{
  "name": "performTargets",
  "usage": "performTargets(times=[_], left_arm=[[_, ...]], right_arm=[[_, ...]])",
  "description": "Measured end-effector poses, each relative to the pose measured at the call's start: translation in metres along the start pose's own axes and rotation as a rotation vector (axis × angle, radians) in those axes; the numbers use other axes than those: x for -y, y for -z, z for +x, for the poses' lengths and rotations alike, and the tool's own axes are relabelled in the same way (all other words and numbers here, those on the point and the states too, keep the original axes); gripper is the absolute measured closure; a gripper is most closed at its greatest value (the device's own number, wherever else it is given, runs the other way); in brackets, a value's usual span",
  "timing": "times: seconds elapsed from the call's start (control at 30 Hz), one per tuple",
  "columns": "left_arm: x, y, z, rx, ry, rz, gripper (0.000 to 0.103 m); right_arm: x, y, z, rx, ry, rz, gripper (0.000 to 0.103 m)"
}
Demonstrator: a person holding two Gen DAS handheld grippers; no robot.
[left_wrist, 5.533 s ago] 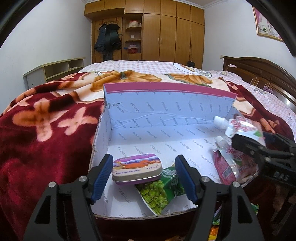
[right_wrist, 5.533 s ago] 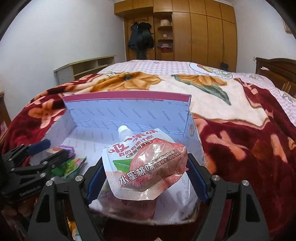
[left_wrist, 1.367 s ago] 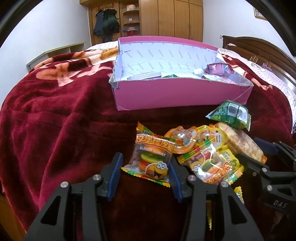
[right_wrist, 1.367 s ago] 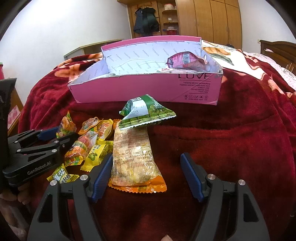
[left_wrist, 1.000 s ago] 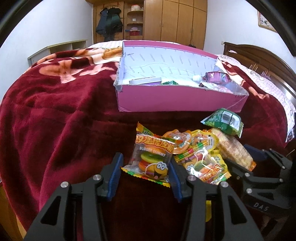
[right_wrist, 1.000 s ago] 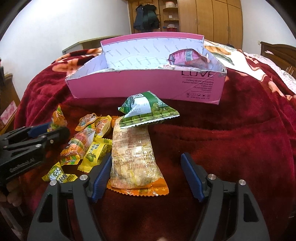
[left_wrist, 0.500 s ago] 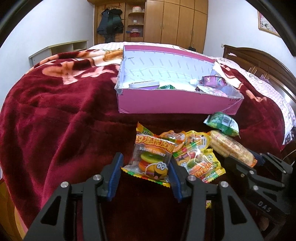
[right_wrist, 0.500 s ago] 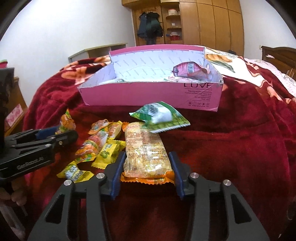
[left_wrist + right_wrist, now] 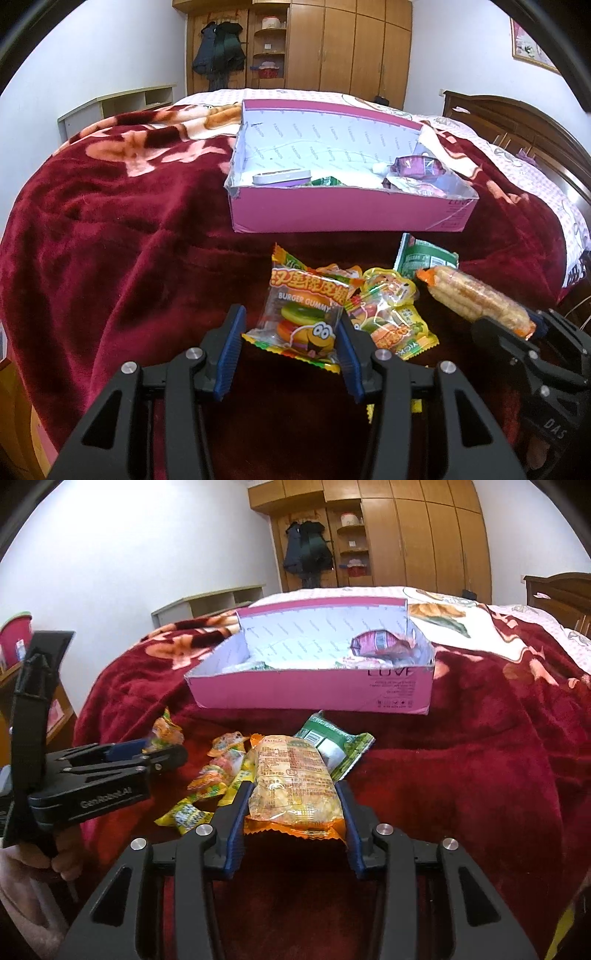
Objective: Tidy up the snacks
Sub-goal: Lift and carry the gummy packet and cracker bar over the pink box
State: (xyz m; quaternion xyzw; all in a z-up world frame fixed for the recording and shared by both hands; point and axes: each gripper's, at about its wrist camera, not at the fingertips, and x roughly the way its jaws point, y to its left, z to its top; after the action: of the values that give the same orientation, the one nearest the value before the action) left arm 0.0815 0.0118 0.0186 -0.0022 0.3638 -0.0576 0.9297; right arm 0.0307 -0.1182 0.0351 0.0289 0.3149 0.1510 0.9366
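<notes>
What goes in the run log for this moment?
left gripper: shut on burger gummy pack | right gripper: closing on orange cracker pack | pink box: partly filled

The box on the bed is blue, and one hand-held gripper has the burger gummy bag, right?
Not quite. The box on the bed is pink, not blue, as the left wrist view shows. The rest holds: the burger gummy bag sits between the fingers of the left hand-held gripper.
</notes>
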Motion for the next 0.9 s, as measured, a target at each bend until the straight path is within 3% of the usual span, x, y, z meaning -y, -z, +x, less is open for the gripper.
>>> performTargets(times=[0.5, 0.9], left_arm=[[0.006, -0.006, -0.008, 0.019, 0.003, 0.013, 0.053], [0.014, -0.040, -0.006, 0.086, 0.003, 0.053, 0.053]], right_arm=[[0.001, -0.007, -0.016, 0.055, -0.007, 0.003, 0.059], [0.012, -0.020, -0.018, 0.079, 0.026, 0.005, 0.059]])
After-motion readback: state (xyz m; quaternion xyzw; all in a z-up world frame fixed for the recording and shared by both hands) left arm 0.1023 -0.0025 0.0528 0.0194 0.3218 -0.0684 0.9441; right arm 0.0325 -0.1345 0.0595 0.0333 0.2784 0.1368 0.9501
